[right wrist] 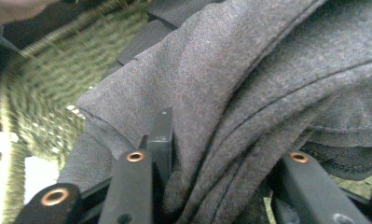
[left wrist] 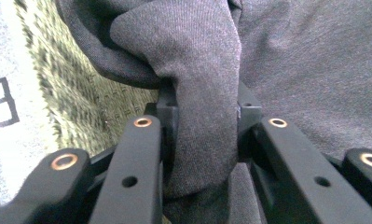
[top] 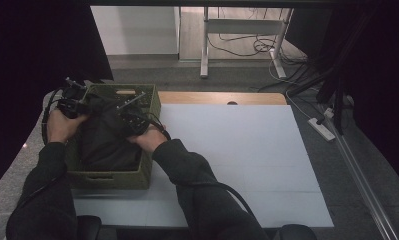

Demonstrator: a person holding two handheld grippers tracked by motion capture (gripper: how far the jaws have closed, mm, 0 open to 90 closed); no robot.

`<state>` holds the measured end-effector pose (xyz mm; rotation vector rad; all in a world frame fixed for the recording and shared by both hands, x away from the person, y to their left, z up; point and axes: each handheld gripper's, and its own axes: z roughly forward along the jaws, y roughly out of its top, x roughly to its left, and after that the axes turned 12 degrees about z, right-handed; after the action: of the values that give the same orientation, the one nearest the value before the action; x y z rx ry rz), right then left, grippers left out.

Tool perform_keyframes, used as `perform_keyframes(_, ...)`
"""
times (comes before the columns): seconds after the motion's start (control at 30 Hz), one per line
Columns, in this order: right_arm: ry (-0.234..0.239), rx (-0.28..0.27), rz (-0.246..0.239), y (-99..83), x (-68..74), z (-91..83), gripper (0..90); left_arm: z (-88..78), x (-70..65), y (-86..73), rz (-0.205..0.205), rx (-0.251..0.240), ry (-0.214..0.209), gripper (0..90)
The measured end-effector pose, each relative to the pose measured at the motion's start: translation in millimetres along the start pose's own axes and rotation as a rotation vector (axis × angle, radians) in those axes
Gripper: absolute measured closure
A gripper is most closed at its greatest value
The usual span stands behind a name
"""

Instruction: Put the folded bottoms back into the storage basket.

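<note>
Dark grey knit garment point(top: 107, 137) bundled inside an olive woven basket point(top: 152, 102) at the left end of a white bench point(top: 247, 155), filling most of the basket's interior so the bottom stays hidden. Left tongs point(top: 84, 102) over the basket's far left corner, right tongs point(top: 129, 112) near its middle, both too dark against the cloth to read from the high view. From the left gripper view, left tongs point(left wrist: 203, 116) pinching a thick fold of the garment point(left wrist: 197, 70), tips partly buried in cloth, woven basket wall point(left wrist: 76, 93) blurred at left. From the right gripper view, right tongs point(right wrist: 221, 140) with folds of the garment point(right wrist: 230, 84) bunched between them, one jaw tip showing, the other covered by cloth; jaws slightly parted, whether pads press the fabric hard to make out. Basket weave point(right wrist: 39, 84) smeared by blur at left. Forearms in dark sleeves cut off at the bottom edge.
</note>
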<state>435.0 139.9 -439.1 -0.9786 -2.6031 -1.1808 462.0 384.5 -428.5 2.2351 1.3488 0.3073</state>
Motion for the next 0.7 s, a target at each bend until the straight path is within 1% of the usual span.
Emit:
perform_keyframes(0.07,-0.018,0.019,-0.019,-2.5,0.4,2.3,55.9,7.2,-0.7,-0.8,0.001,0.016,0.018,66.3)
perform_keyframes(0.13,-0.035,0.029,-0.036,-3.5,3.6,2.9,50.1,11.8,0.1,-1.6,-0.004,0.031,0.027,61.5)
perform_keyframes(0.2,-0.06,0.041,-0.058,-4.7,7.4,3.6,45.5,16.5,0.8,-2.8,-0.014,0.039,0.058,56.4)
perform_keyframes(0.23,-0.075,0.041,-0.074,-5.6,8.8,3.8,40.7,17.4,1.2,-3.3,-0.022,0.039,0.066,52.8)
perform_keyframes(0.27,-0.09,0.038,-0.087,-6.1,9.6,3.9,36.4,17.8,2.1,-4.0,-0.029,0.045,0.069,51.5)
perform_keyframes(0.3,-0.114,0.031,-0.104,-6.7,9.6,2.8,34.0,17.8,2.6,-4.5,-0.034,0.04,0.079,49.8)
perform_keyframes(0.33,-0.13,0.012,-0.122,-7.0,8.4,0.4,30.6,16.3,2.9,-4.7,-0.037,0.026,0.092,46.6)
perform_keyframes(0.37,-0.127,-0.022,-0.125,-7.0,6.9,-2.7,26.7,14.2,3.6,-4.9,-0.04,0.011,0.098,42.9)
perform_keyframes(0.4,-0.123,-0.039,-0.119,-5.8,5.1,-6.2,22.3,12.1,4.4,-5.0,-0.051,-0.018,0.096,38.7)
perform_keyframes(0.43,-0.129,-0.049,-0.12,-4.5,3.5,-9.4,17.3,9.8,5.5,-5.1,-0.062,-0.045,0.083,34.0)
perform_keyframes(0.47,-0.126,-0.067,-0.129,-3.7,2.7,-12.3,14.6,7.7,6.5,-5.1,-0.072,-0.078,0.067,28.7)
perform_keyframes(0.53,-0.131,-0.084,-0.154,-2.4,1.4,-17.9,8.9,3.3,7.2,-4.6,-0.083,-0.133,0.038,23.3)
perform_keyframes(0.57,-0.128,-0.089,-0.157,-1.9,0.6,-20.3,7.4,1.9,7.4,-4.5,-0.088,-0.159,0.015,20.1)
perform_keyframes(0.6,-0.129,-0.095,-0.155,-1.9,-0.2,-22.1,7.0,1.1,7.8,-4.4,-0.102,-0.178,-0.012,17.3)
perform_keyframes(0.63,-0.119,-0.09,-0.155,-1.8,-1.4,-24.1,5.6,0.5,7.7,-4.4,-0.112,-0.193,-0.031,16.5)
perform_keyframes(0.7,-0.108,-0.095,-0.145,-2.3,-5.2,-27.1,3.0,0.4,6.1,-4.3,-0.116,-0.216,-0.062,11.7)
